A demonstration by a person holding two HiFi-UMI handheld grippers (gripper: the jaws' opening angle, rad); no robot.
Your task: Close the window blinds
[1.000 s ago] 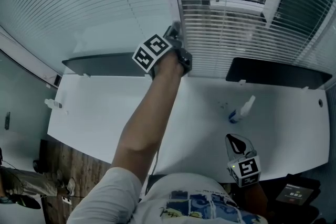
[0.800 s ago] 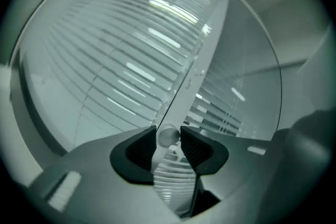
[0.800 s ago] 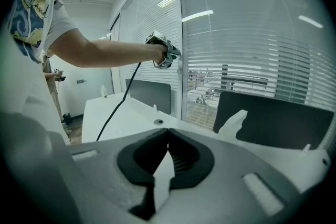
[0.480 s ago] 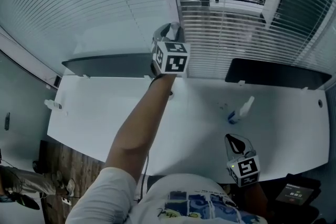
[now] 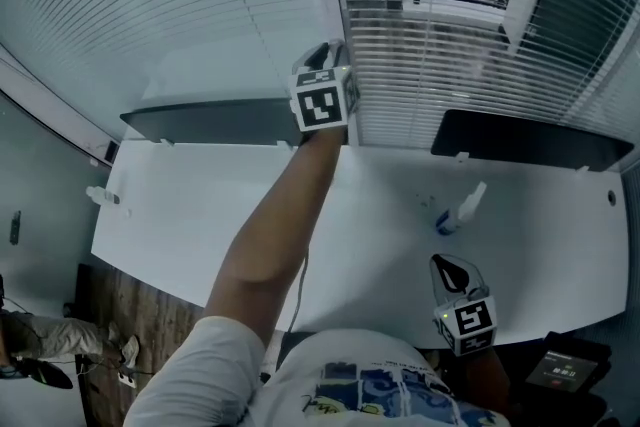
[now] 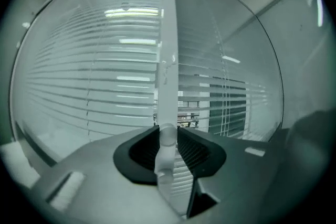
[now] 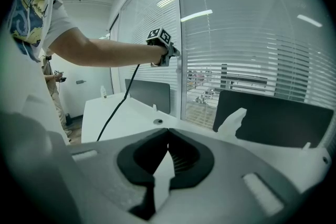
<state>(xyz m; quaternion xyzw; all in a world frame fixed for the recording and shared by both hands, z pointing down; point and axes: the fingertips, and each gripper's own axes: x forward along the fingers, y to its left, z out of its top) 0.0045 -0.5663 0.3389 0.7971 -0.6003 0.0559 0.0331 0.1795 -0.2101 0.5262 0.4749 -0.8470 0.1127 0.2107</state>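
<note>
While the left hand-held gripper (image 5: 327,55) reaches out at arm's length toward the blinds (image 5: 190,5), its marker cube (image 5: 322,105) blocks the jaws from the head view. The left gripper view fills that in: the white blind wand (image 6: 167,86) stands upright right between the dark pads, which have just been closing and now pinch it from both sides. To that gripper's left the slats lie pale and nearly flat. To its right they gap, and daylight shows through.

Down low, the right hand-held gripper (image 5: 452,272) hangs by the near edge of the white bench (image 5: 200,215), well apart from the blinds. Its own view settles the jaws: tips together, nothing between them, only bench showing beneath. A spray bottle (image 5: 460,207) lies on the bench just ahead of it.

That same view gives the side-on picture the head view lacks: the outstretched arm (image 7: 105,52), the left gripper roughly level beside the window post (image 7: 178,34), and a black cable (image 7: 118,99) drooping from it toward the bench.
</note>
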